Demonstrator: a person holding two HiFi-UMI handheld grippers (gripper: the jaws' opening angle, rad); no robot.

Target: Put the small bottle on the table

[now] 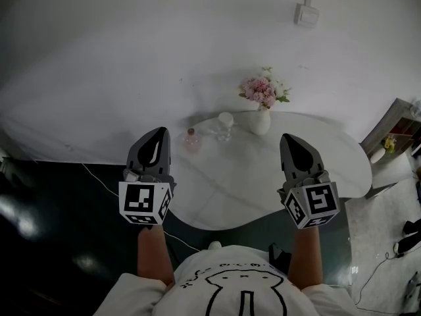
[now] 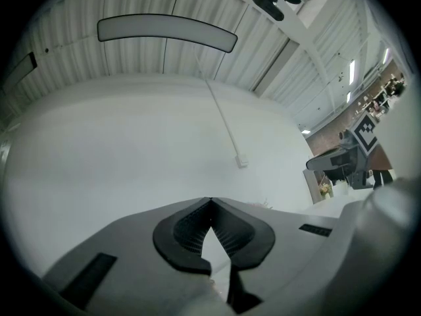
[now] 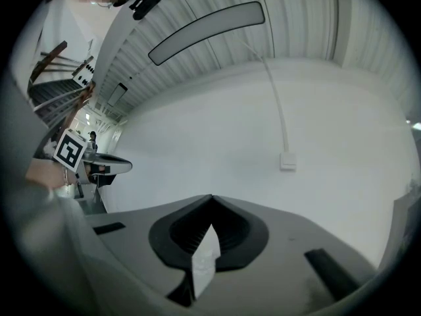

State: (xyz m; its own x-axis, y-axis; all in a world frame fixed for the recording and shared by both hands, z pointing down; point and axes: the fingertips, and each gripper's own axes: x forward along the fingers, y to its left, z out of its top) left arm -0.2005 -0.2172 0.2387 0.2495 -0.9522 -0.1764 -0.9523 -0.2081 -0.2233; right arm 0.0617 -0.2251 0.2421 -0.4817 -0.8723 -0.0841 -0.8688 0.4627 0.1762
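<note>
In the head view a small pink bottle (image 1: 192,140) stands upright on the white table (image 1: 263,189), near its far left edge. Beside it, to the right, stands a clear bottle with a white cap (image 1: 225,126). My left gripper (image 1: 158,137) hovers just left of the pink bottle, above the table's left edge, shut and holding nothing. My right gripper (image 1: 291,141) is held over the right part of the table, its jaws meeting at the tips with nothing between them. Both gripper views look level at the white wall; the left gripper (image 2: 210,201) and right gripper (image 3: 211,197) show closed, bare jaws.
A white vase of pink flowers (image 1: 261,107) stands at the table's far edge. A wall socket with a cable duct (image 1: 306,15) sits on the white wall. A shelf unit (image 1: 395,133) stands at the right. A cable (image 1: 108,186) runs over the dark floor on the left.
</note>
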